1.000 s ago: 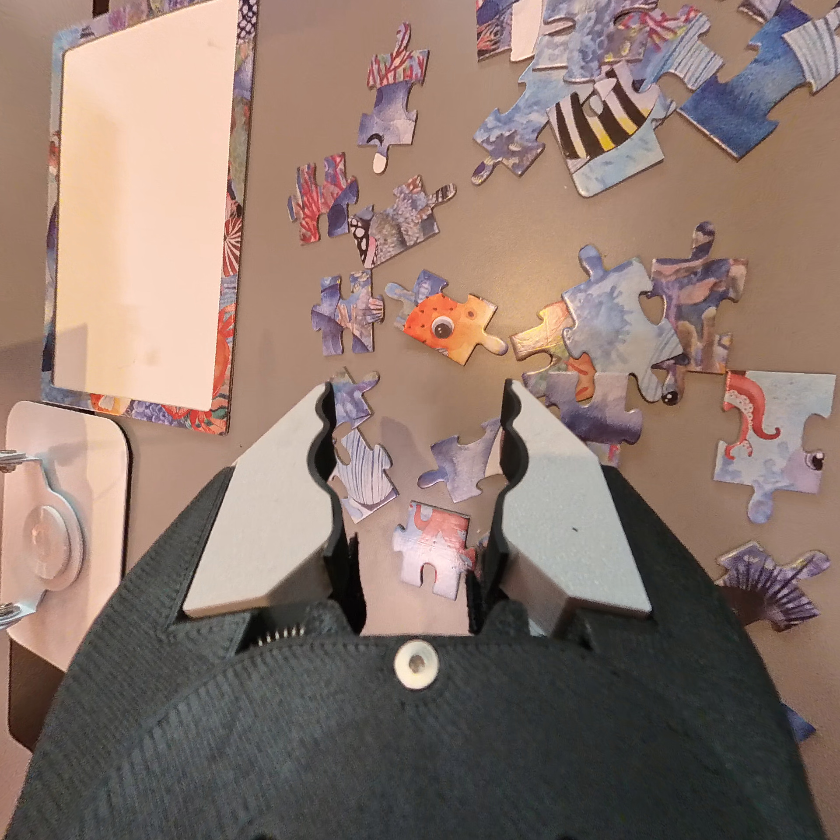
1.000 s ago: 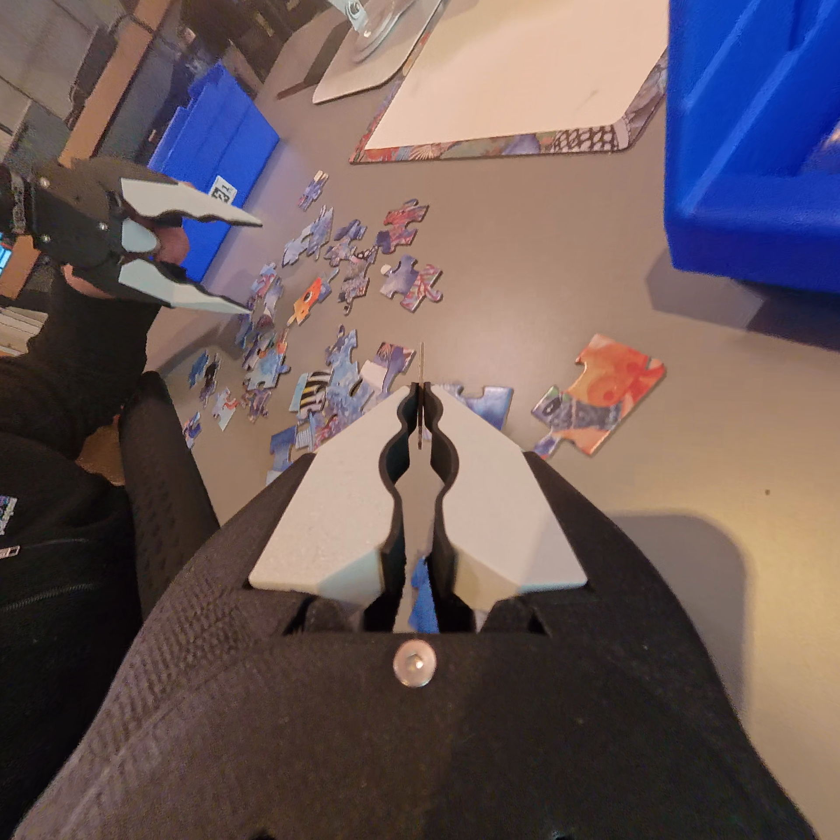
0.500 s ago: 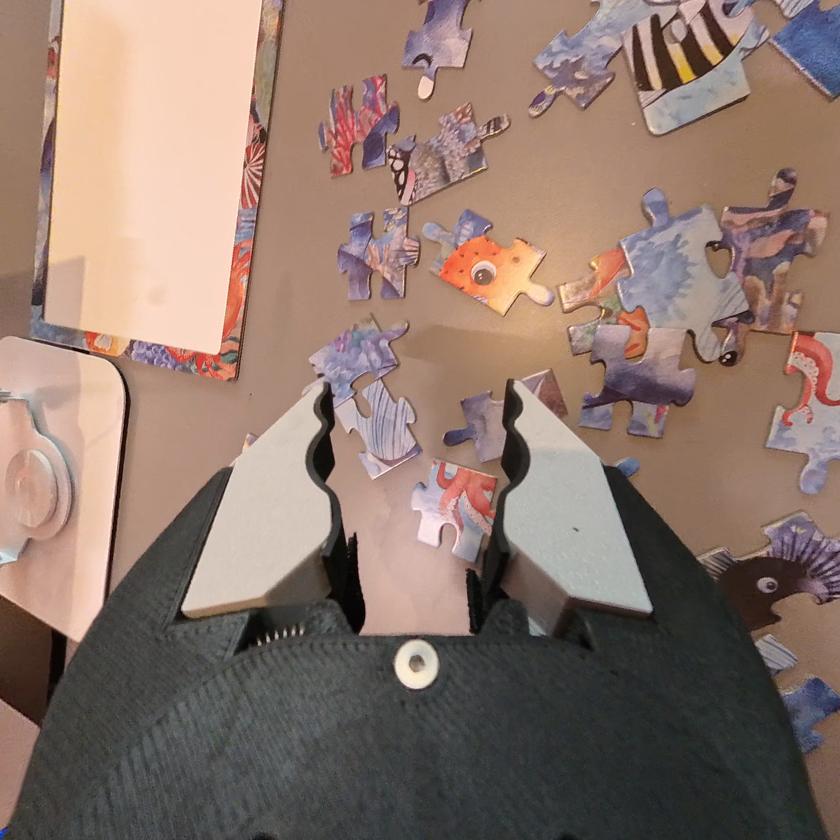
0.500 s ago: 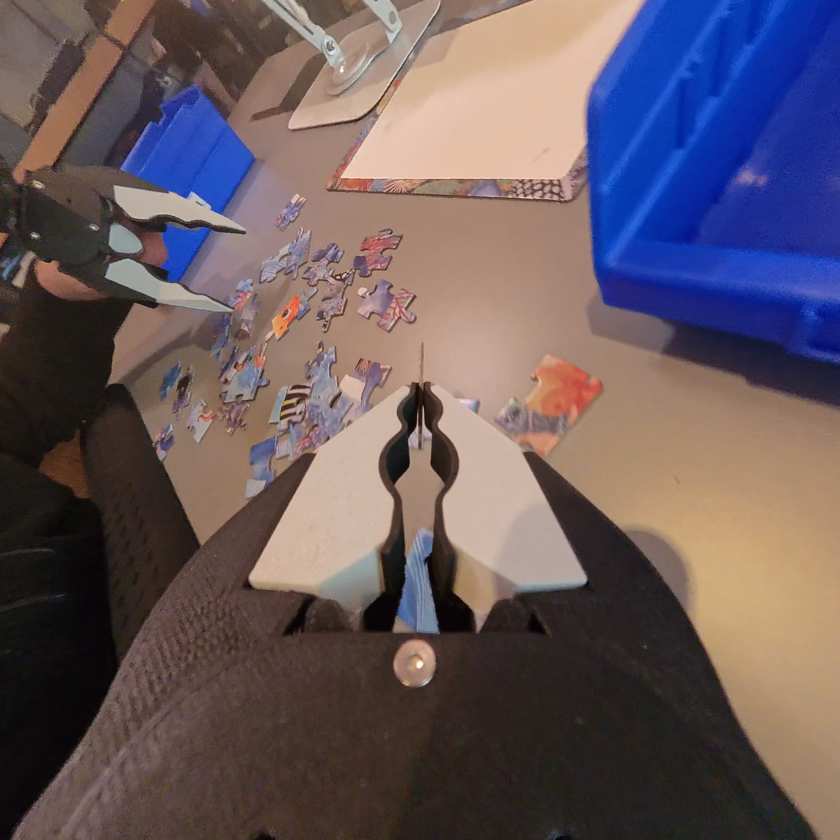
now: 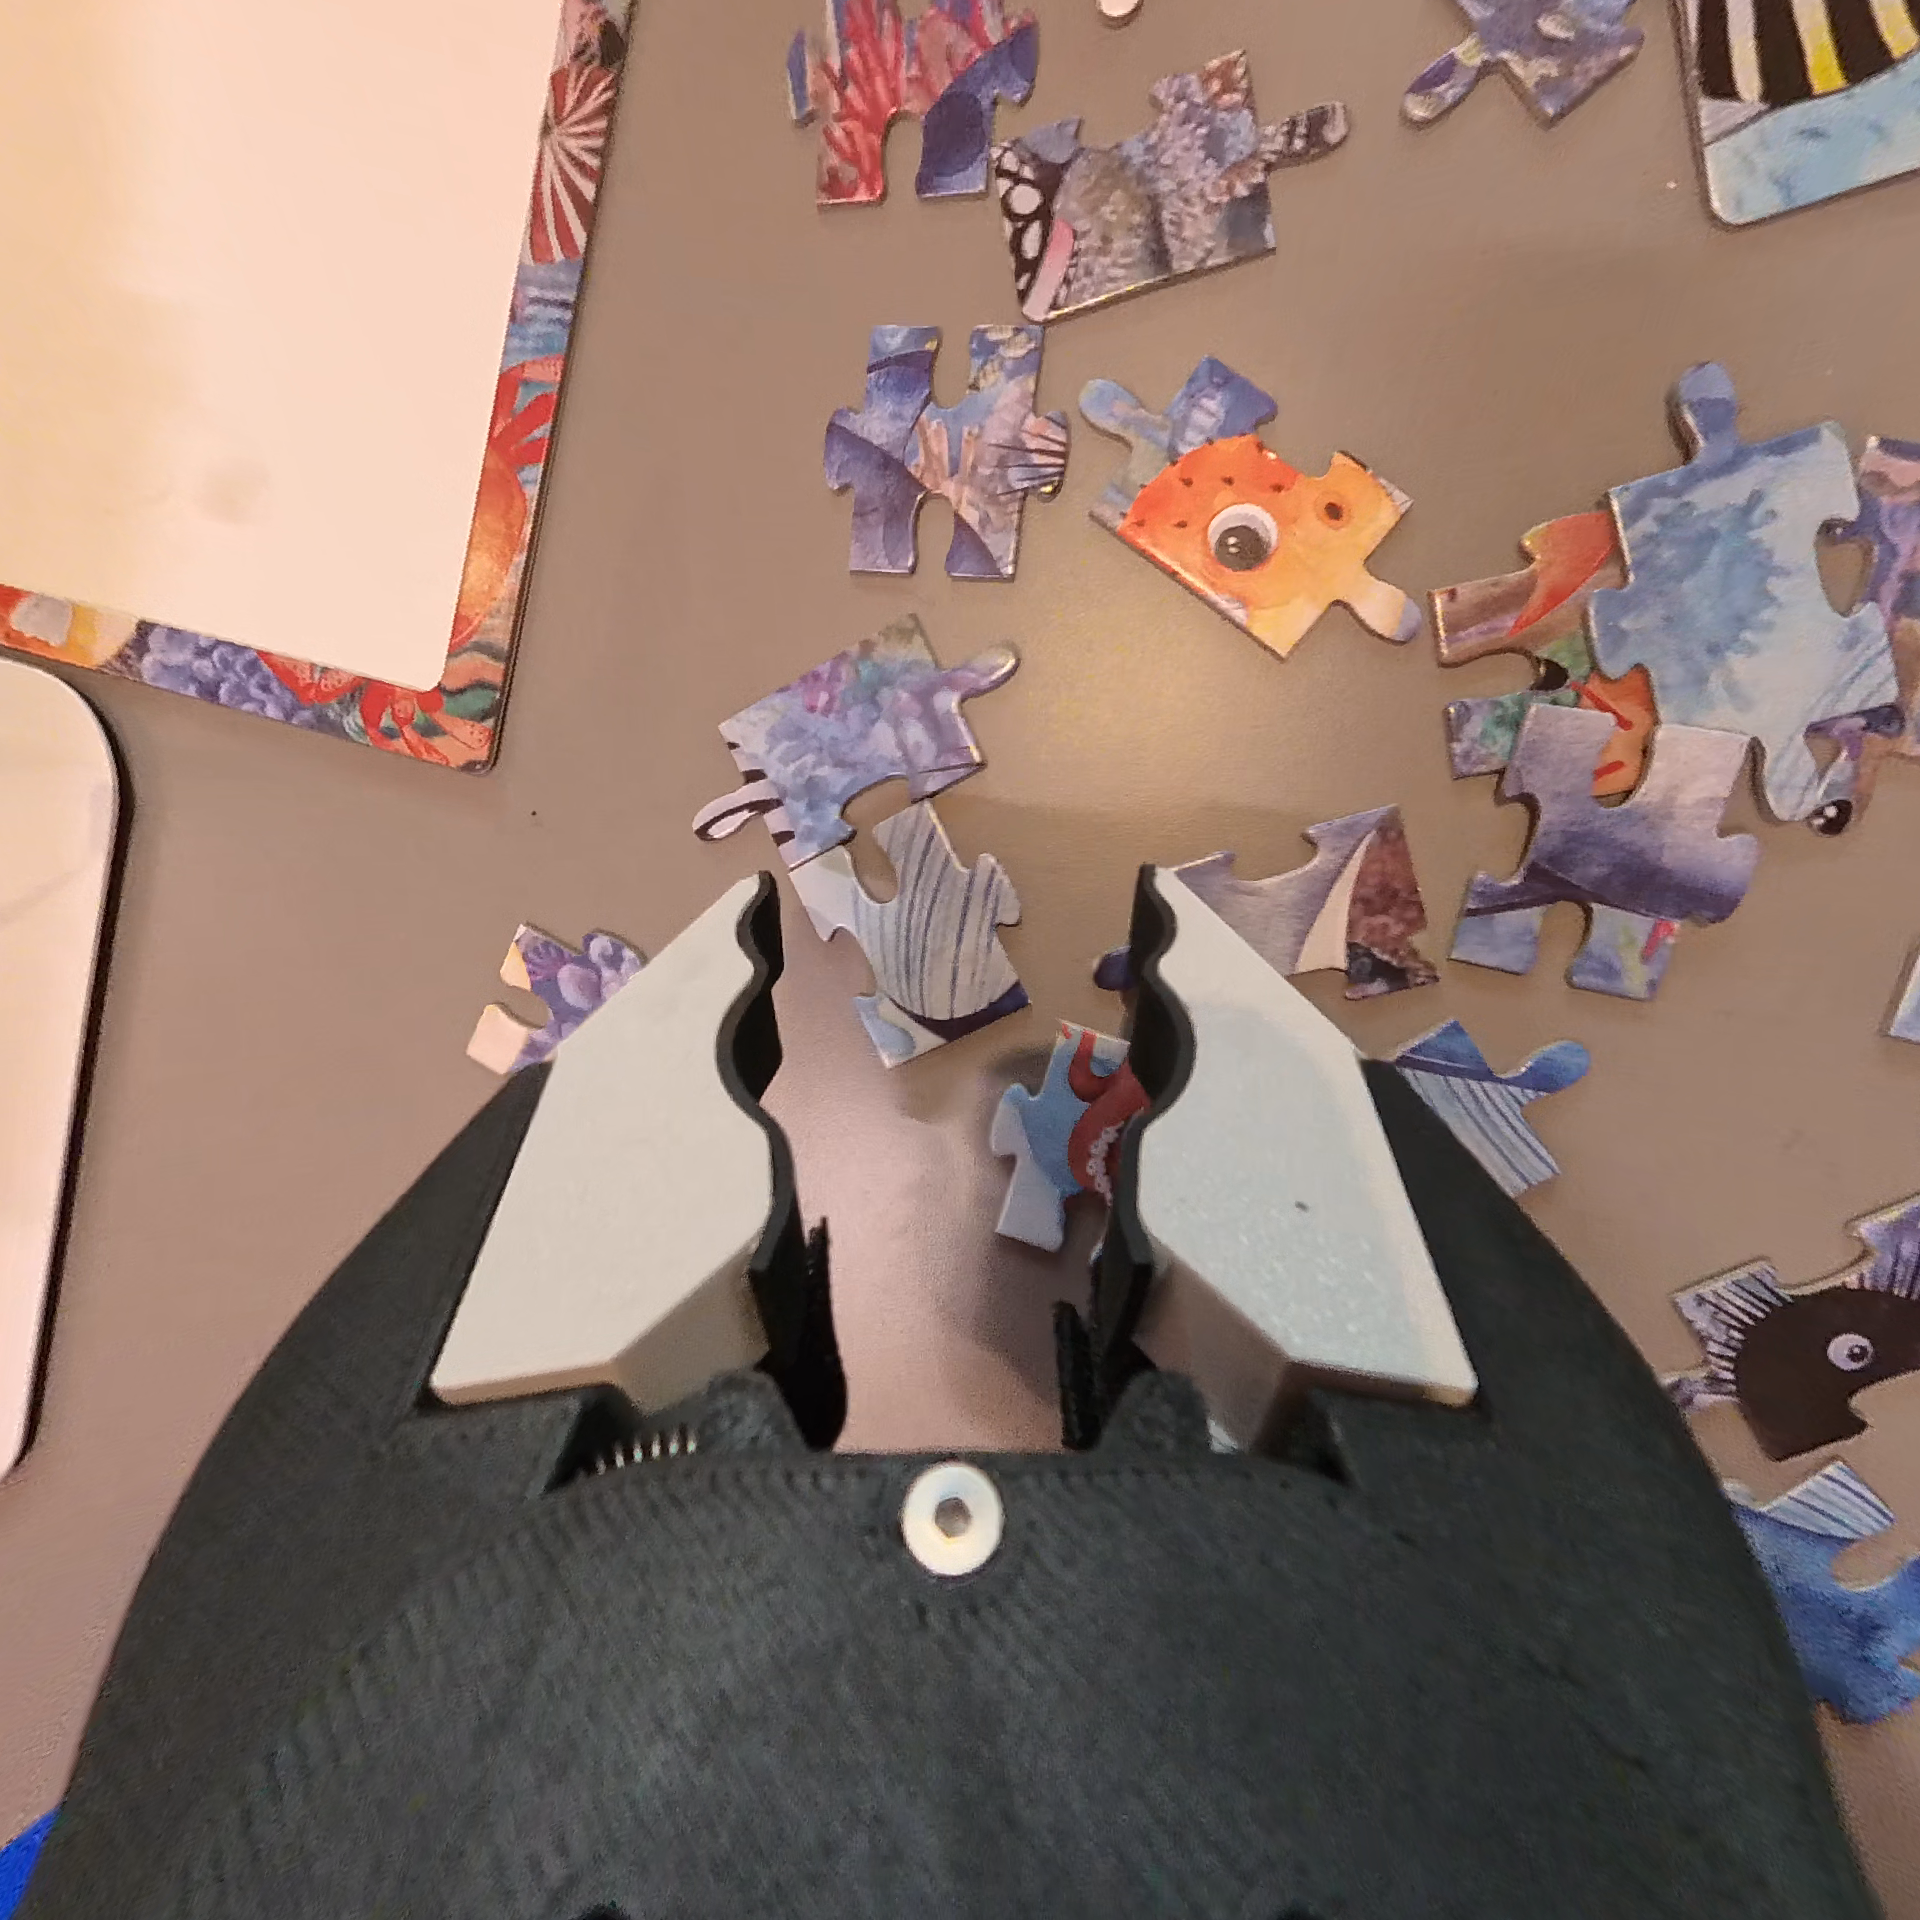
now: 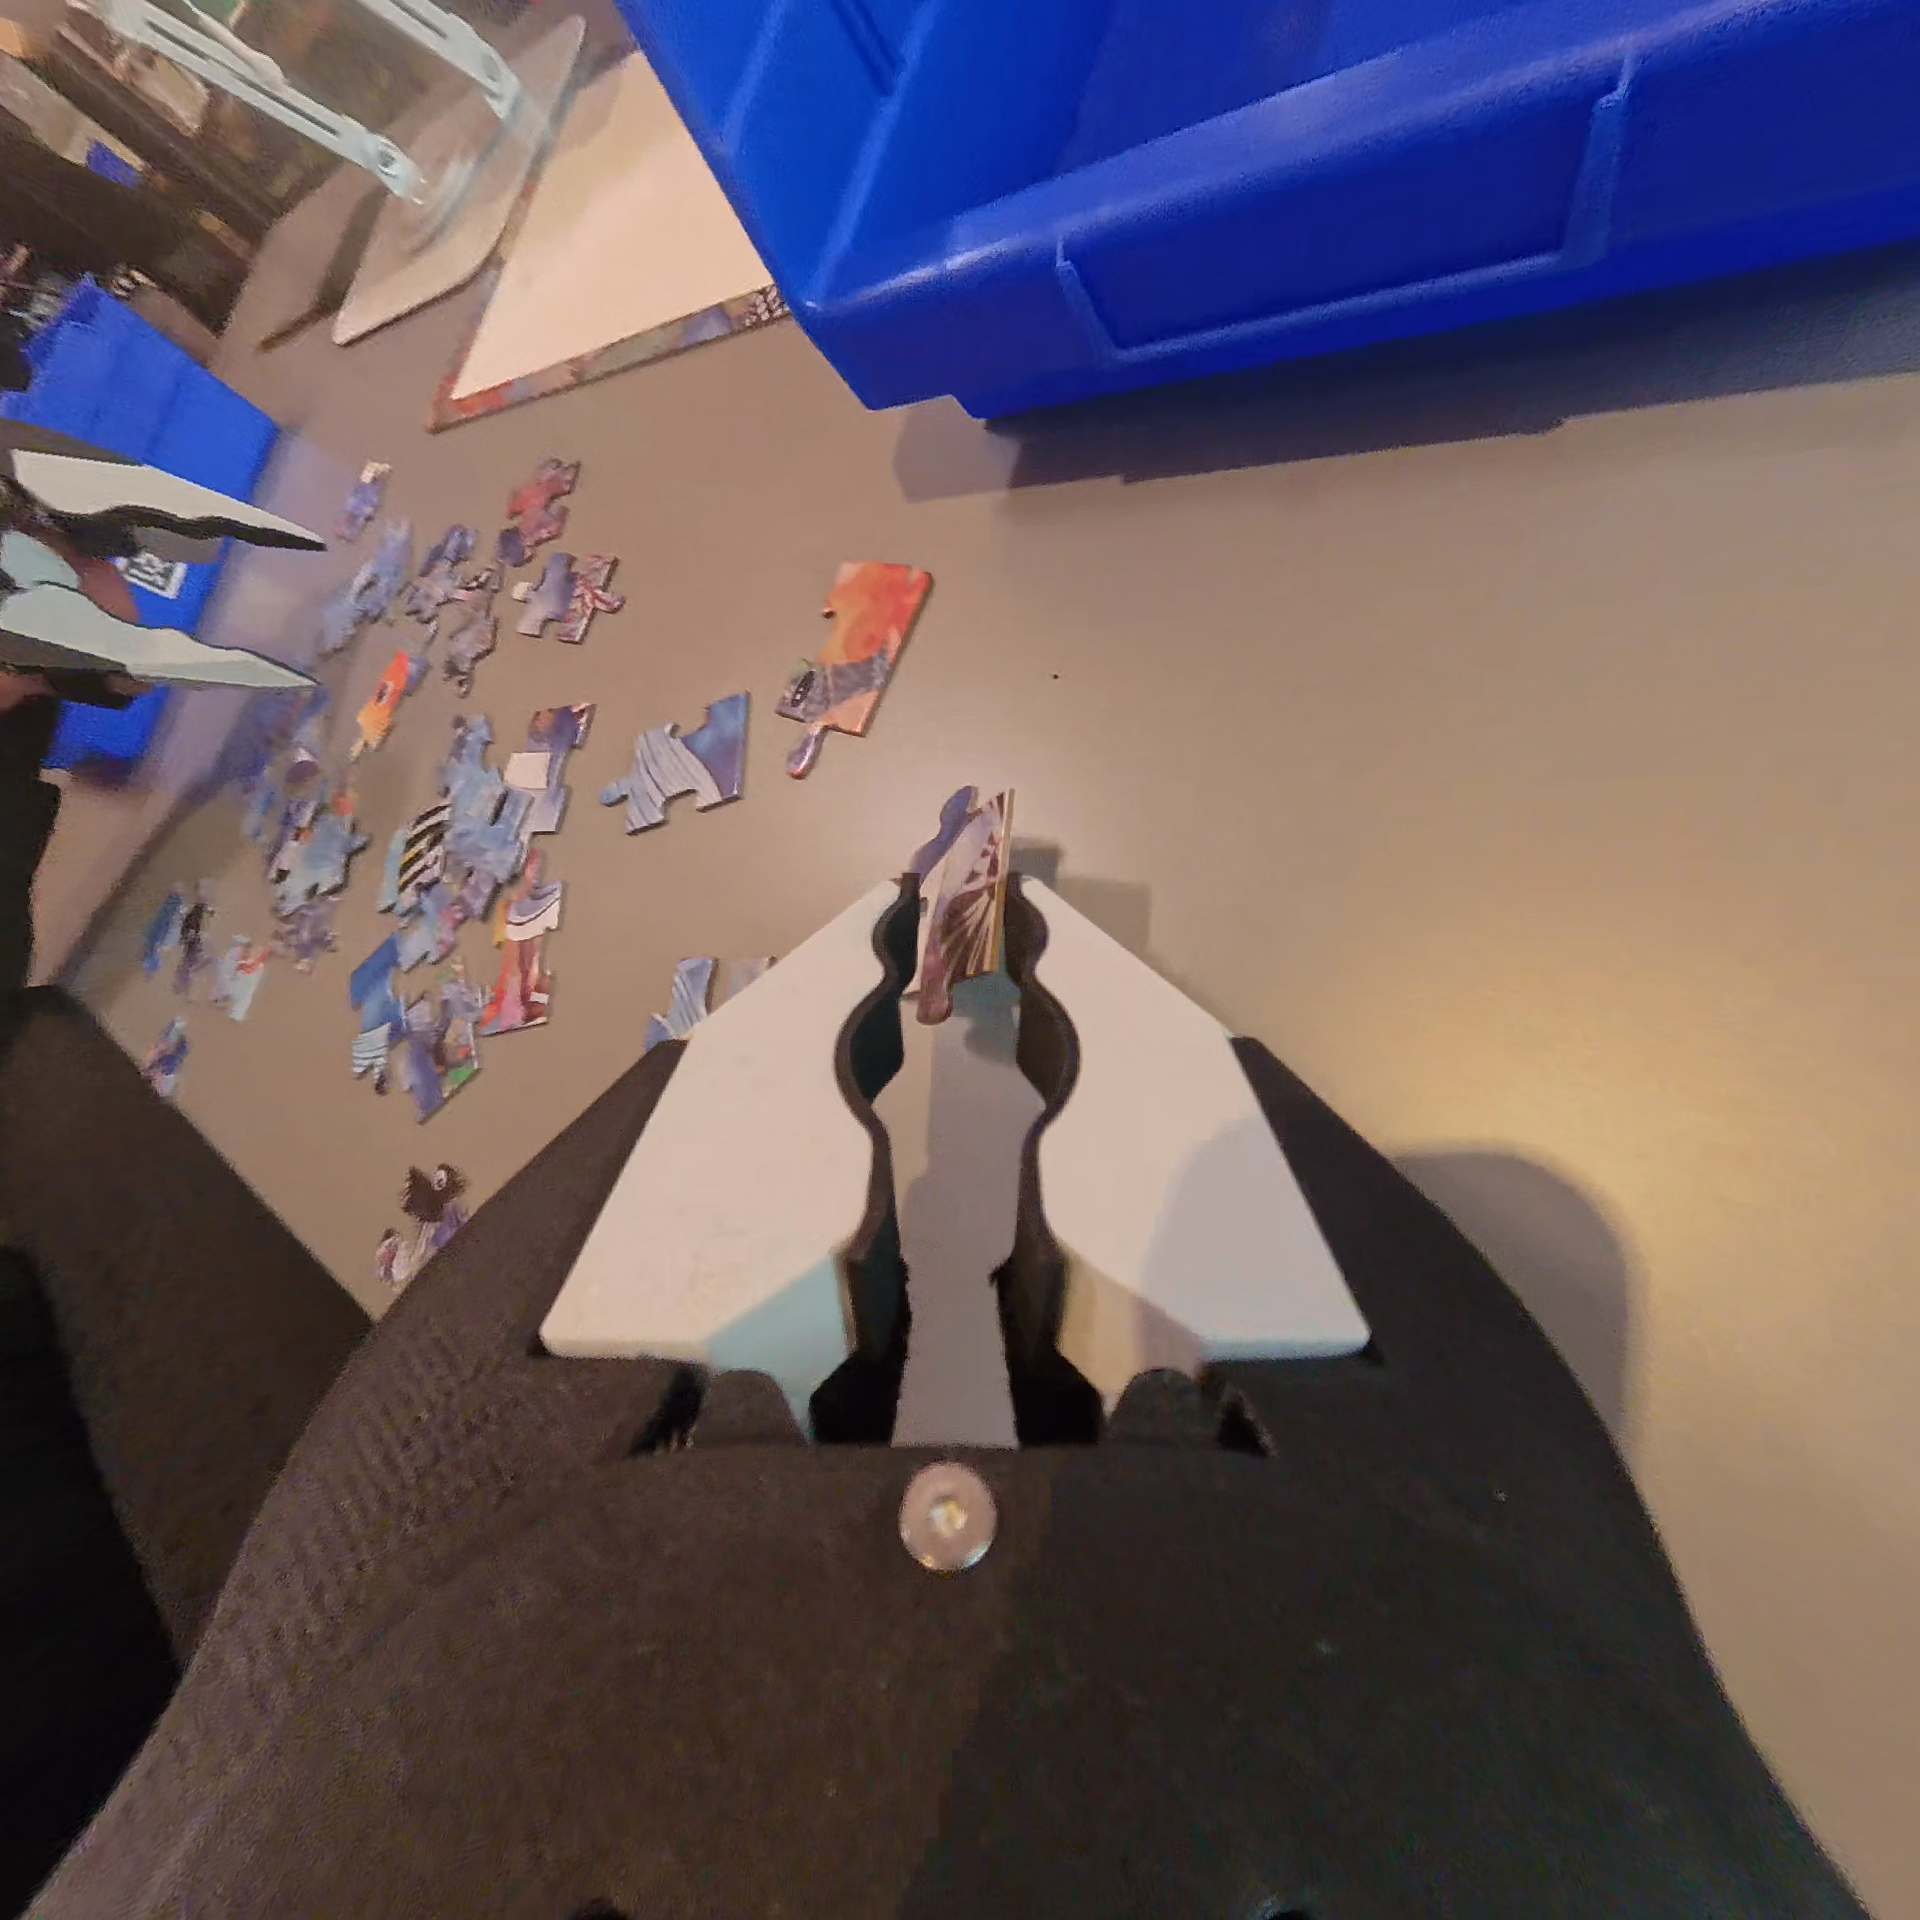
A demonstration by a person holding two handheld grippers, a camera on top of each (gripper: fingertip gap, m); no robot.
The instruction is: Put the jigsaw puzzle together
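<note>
Our left hand-held gripper [image 5: 956, 914] hovers spread above loose pieces; our right hand-held gripper [image 6: 961, 883], parted, should let its upright piece [image 6: 966, 904] settle flat.

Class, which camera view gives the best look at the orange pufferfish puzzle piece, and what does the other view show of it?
The left wrist view: the orange pufferfish piece lies flat, close and sharp, eye and tabs clear, ahead of the open left hand-held gripper. The right wrist view shows it only as a small, blurred orange sliver far off among the scattered pieces.
</note>
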